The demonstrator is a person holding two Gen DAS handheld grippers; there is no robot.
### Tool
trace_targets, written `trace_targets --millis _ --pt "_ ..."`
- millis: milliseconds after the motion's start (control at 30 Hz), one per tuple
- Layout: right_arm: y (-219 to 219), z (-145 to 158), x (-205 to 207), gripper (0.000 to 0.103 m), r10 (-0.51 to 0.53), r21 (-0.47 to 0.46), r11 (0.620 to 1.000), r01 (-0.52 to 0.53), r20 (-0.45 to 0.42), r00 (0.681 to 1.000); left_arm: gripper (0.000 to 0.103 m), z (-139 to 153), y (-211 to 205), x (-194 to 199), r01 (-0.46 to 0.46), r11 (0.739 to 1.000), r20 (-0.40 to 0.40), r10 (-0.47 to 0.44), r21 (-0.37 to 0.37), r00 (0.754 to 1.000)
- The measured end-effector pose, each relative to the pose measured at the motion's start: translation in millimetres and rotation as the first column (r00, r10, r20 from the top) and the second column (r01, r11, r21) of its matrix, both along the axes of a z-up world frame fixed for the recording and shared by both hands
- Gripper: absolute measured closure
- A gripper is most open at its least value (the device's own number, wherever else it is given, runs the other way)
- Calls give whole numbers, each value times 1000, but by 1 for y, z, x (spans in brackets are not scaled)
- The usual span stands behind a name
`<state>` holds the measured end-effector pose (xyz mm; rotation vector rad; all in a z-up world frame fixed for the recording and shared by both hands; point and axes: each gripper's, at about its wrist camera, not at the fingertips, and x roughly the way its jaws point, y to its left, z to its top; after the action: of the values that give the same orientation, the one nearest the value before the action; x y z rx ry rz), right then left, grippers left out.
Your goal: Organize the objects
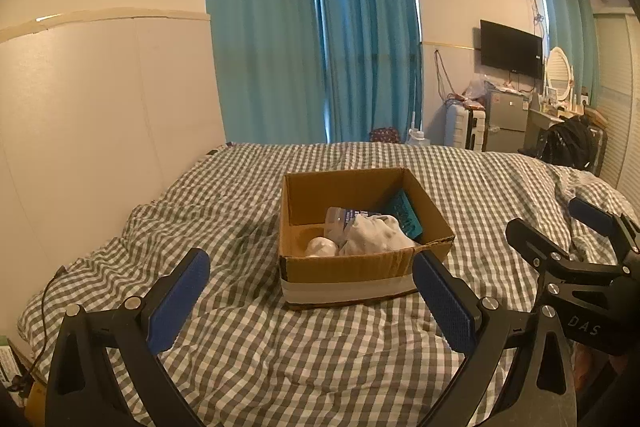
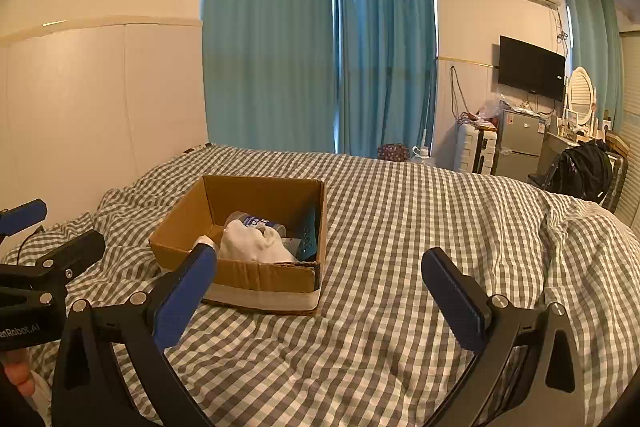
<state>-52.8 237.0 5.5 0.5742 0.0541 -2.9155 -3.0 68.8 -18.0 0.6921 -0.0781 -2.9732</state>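
Observation:
An open cardboard box (image 1: 348, 269) (image 2: 260, 277) stands on the checked bed cover. Inside lie a white cloth (image 1: 376, 235) (image 2: 254, 245), a clear plastic bottle with a blue label (image 1: 340, 219) (image 2: 256, 221), a teal flat item (image 1: 406, 213) (image 2: 309, 239) leaning on the box's right wall, and a white round thing (image 1: 320, 247). My left gripper (image 1: 312, 267) is open and empty, just in front of the box. My right gripper (image 2: 320, 267) is open and empty, to the right of the box. The right gripper also shows in the left wrist view (image 1: 560, 223).
The grey-and-white checked bed cover (image 1: 280, 355) (image 2: 400, 307) is rumpled at the left and right. A white headboard wall (image 1: 100, 127) runs along the left. Teal curtains (image 1: 320, 47), a television (image 1: 510, 49), a small fridge (image 1: 506, 119) and a backpack (image 1: 572, 143) stand beyond the bed.

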Motion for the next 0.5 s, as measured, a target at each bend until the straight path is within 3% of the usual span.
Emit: trace_targets --millis 500 --pt "2 0 1 0 0 9 1000 0 2 1000 0 0 -3 -1 -20 1000 3 20 -3 1000"
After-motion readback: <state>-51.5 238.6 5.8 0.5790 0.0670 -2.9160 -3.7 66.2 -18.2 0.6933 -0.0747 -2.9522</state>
